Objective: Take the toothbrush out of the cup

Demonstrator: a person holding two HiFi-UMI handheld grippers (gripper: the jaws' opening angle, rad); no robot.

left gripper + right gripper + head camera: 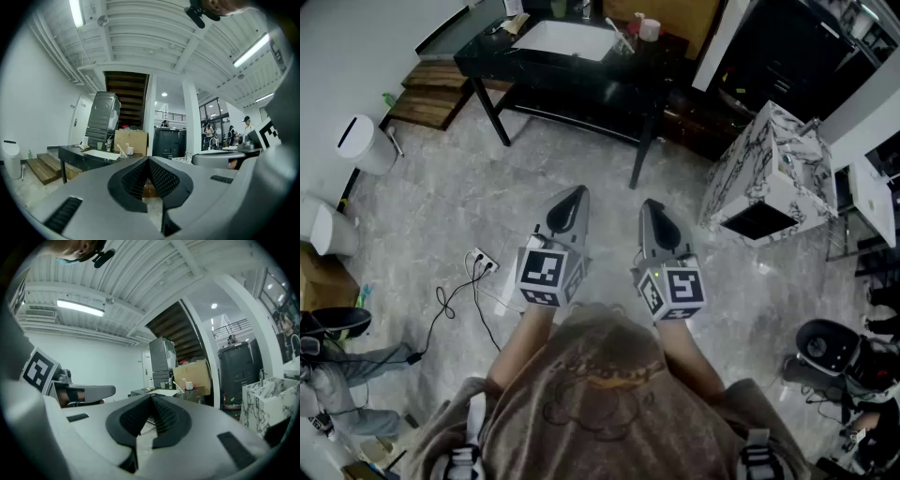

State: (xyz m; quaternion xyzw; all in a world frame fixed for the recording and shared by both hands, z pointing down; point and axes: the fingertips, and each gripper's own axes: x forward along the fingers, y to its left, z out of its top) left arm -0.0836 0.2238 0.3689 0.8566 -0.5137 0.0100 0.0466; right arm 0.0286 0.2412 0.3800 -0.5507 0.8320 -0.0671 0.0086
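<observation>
grey marbled floor (441, 197) below, black table (581, 89) with a white basin (567, 39) at the far edge.

head view: white toothbrush (617, 33) leaning at the table's right end, foot in a clear cup (627, 44) too small to read well. pale cup (649, 29) just beside it. left gripper (574, 195) and right gripper (650, 206) side by side close to the torso, noses aimed at the table, well apart from it. probably a carry pose, with open floor to cross before any reach.

left gripper view: jaws pressed together along the ribbed pads (161, 178), nothing between. toothbrush (121, 150) small above the jaw line, slanting left out of the cup. handle free and raised, so likely an easy pinch from above.

right gripper view: jaws likewise closed tip to tip, empty. toothbrush (178, 386) and pale cup (189, 385) far off past the closed tips. closed most likely because nothing needs holding; must open before meeting the handle. task not started, toothbrush in the cup.
</observation>
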